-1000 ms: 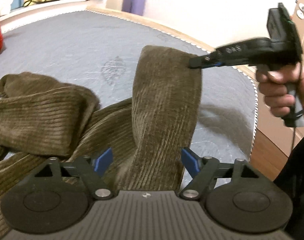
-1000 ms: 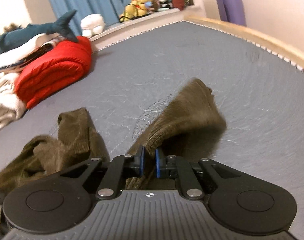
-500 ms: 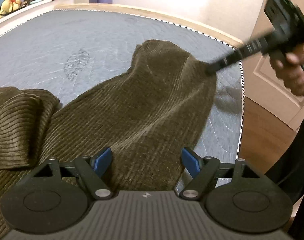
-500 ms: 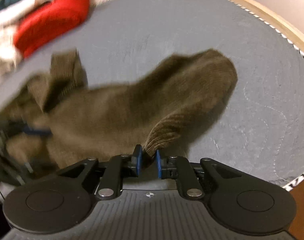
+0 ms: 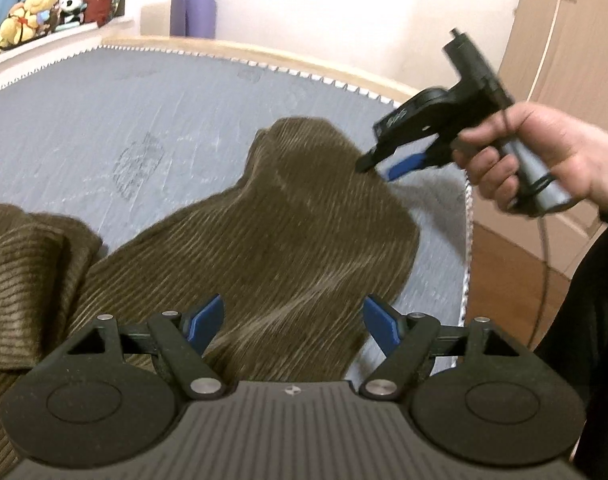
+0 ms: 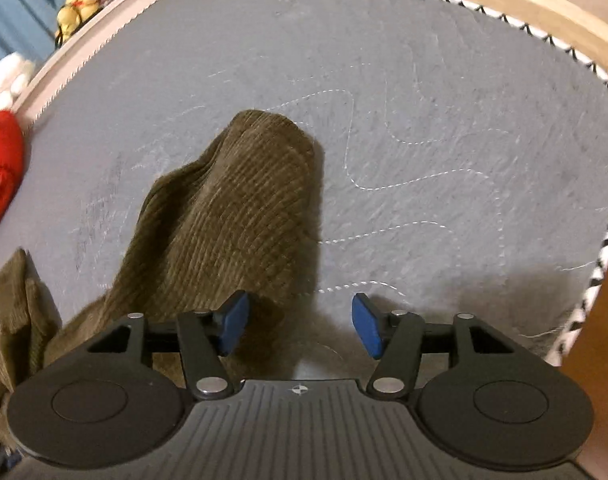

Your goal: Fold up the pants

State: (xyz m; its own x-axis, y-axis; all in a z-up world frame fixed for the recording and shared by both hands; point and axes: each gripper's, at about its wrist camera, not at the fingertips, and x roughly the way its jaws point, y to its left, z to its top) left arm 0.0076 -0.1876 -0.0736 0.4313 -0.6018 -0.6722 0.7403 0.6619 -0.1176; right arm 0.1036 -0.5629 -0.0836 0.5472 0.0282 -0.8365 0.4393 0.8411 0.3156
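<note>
The pants point(image 5: 263, 240) lie on the grey bed point(image 5: 143, 120), brown corduroy, one leg laid out flat towards the bed's near corner, its cuff end rounded and a little humped; in the right wrist view that same leg point(image 6: 231, 216) runs away from the camera across the quilted cover; the other leg point(image 5: 27, 272) sits bunched and doubled over at the left, nowhere near smooth; so this looks like the spreading stage, with no real fold made yet. The right gripper point(image 6: 299, 324) has just been opening its fingers, and now the blue pads point(image 6: 233, 322) stand apart with nothing pinched between them, the cloth lying just beside and under the left pad; seen from the other camera, the right gripper point(image 5: 378, 164) hovers at the leg's far edge, a hand point(image 5: 544, 160) around its handle. The left gripper point(image 5: 293, 322) is spread wide above the leg, pads clear of the cloth, grasping nothing. Left to do, by my reading: flatten the crumpled leg, lay one leg over the other, then fold the length; most of the job is ahead. Soft toys point(image 5: 27, 8) line the far ledge.
</note>
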